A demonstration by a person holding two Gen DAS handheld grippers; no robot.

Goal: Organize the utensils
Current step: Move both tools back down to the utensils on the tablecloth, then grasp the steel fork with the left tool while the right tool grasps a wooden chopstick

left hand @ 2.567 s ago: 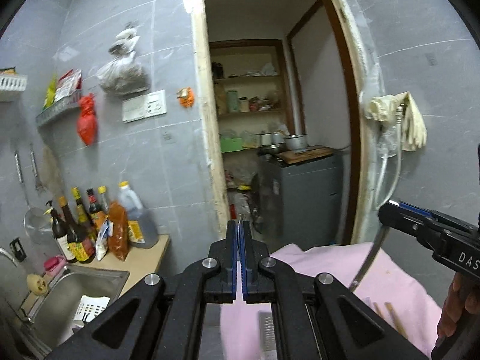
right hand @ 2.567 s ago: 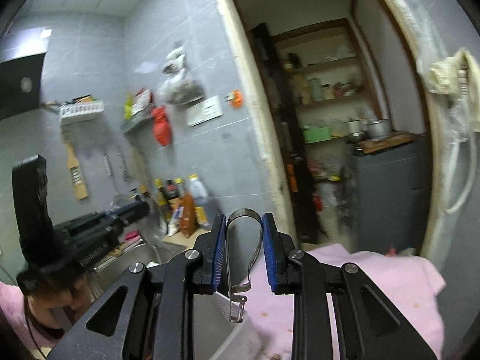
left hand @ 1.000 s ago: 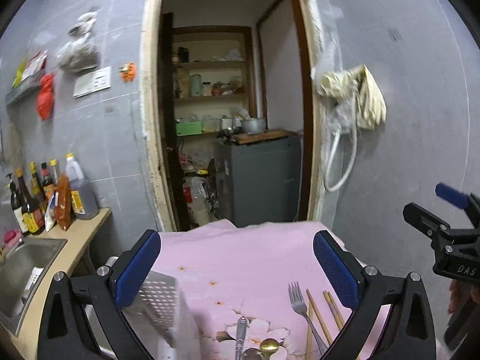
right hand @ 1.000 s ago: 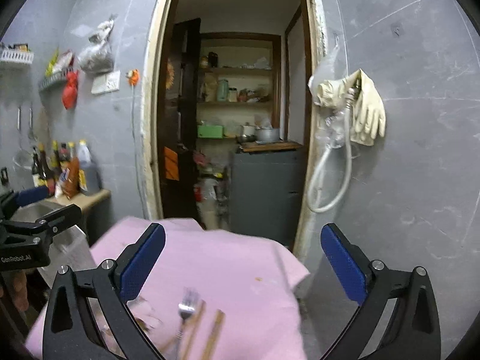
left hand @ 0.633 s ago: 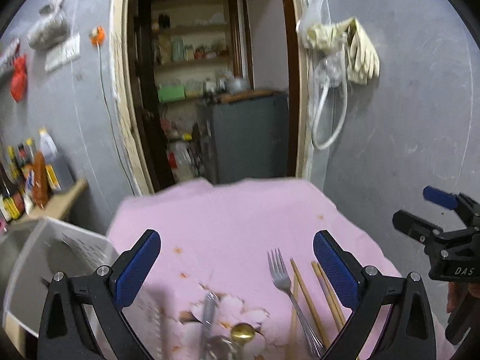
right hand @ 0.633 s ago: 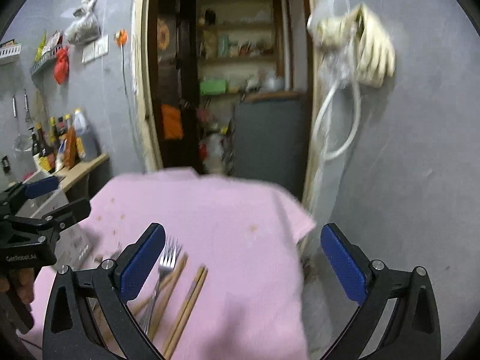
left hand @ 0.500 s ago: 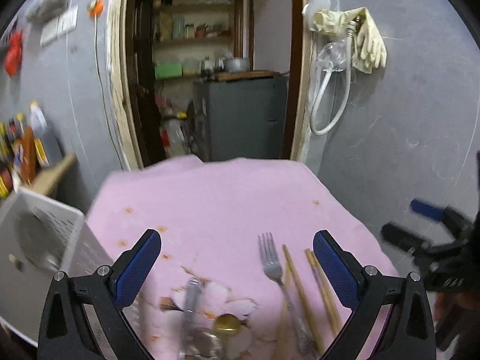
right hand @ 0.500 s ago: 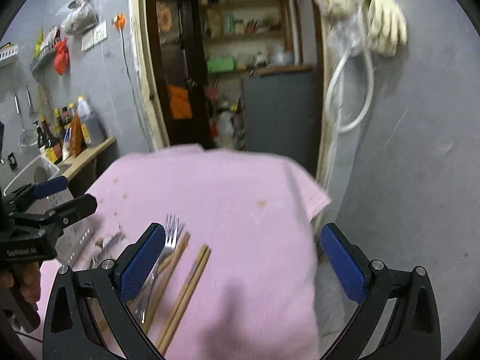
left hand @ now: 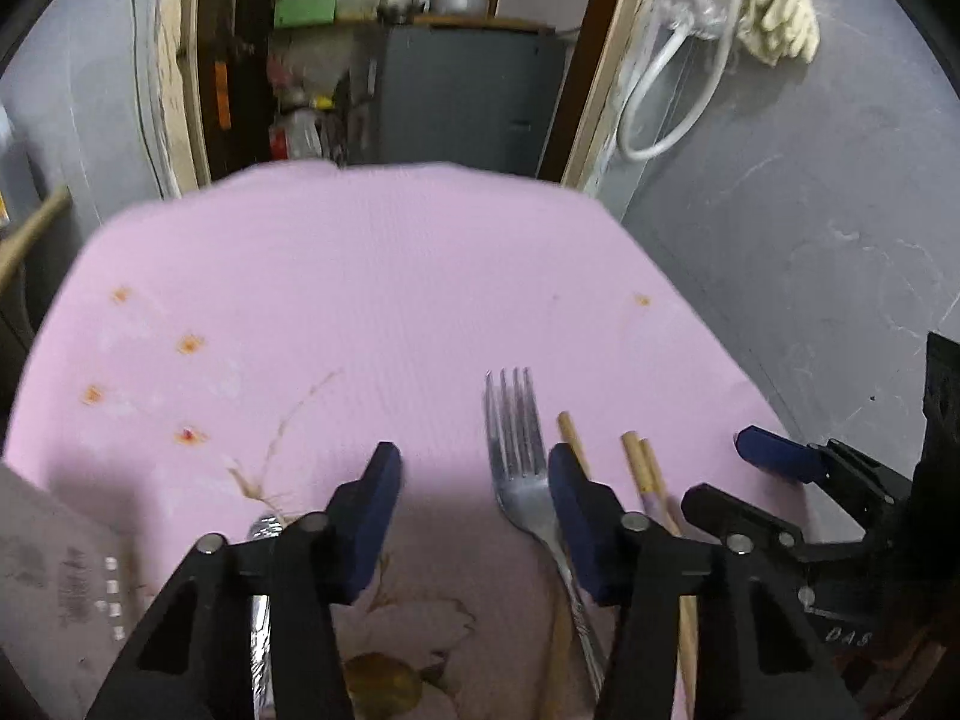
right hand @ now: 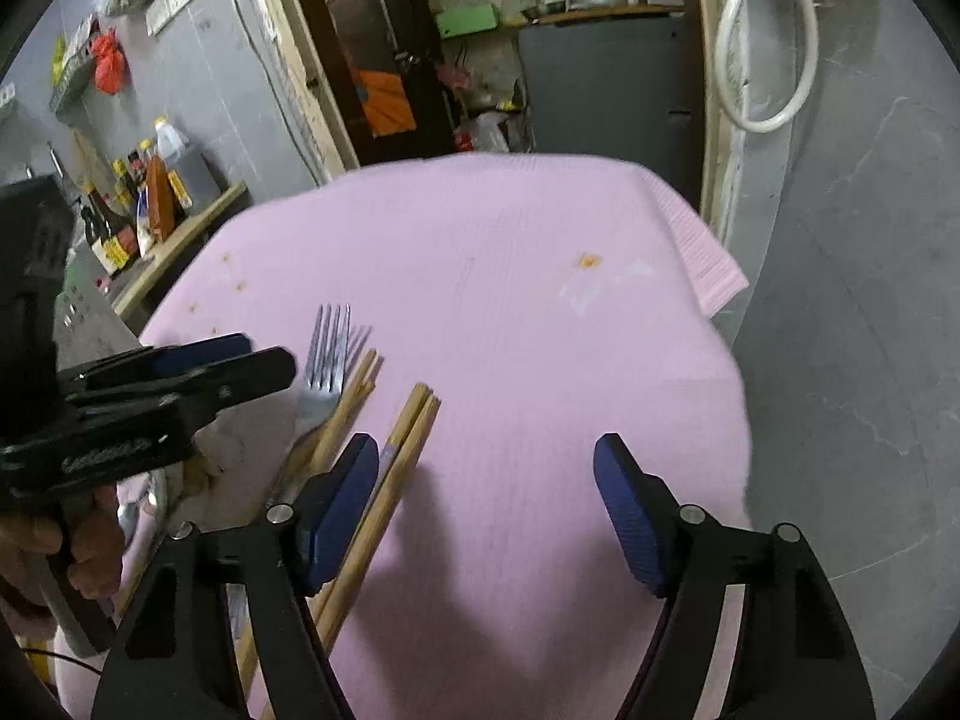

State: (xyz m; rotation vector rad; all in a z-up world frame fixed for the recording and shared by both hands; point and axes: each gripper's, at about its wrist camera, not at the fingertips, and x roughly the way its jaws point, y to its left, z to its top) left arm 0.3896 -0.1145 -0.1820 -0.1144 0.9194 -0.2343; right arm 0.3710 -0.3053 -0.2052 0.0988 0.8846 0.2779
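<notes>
On the pink cloth (left hand: 372, 276) spread over the worktop, a metal fork (left hand: 519, 450) is laid with its tines pointing away from the camera, and wooden chopsticks (right hand: 393, 462) are laid just to its right, roughly parallel to it. Over this cloth the left gripper (left hand: 471, 516) is held with its jaws partly open and nothing between them; its right finger is seen just beside the fork's neck, and whether it touches cannot be told. A shiny metal handle (left hand: 261, 594) is partly hidden behind its left finger, and a rounded brassy shape, perhaps a spoon bowl (left hand: 384, 681), is seen at the lower edge, too blurred to be named with certainty. The right gripper (right hand: 486, 510) is held with its jaws wide apart and empty, its left finger above the nearer pair of chopsticks. At the lower left of the left wrist view a pale perforated basket wall (left hand: 78, 594) is glimpsed; its contents cannot be made out. On a side counter by the wall, bottles of sauce and oil (right hand: 141, 192) are stood together. A white hose (right hand: 771, 42) is hung by the doorway
</notes>
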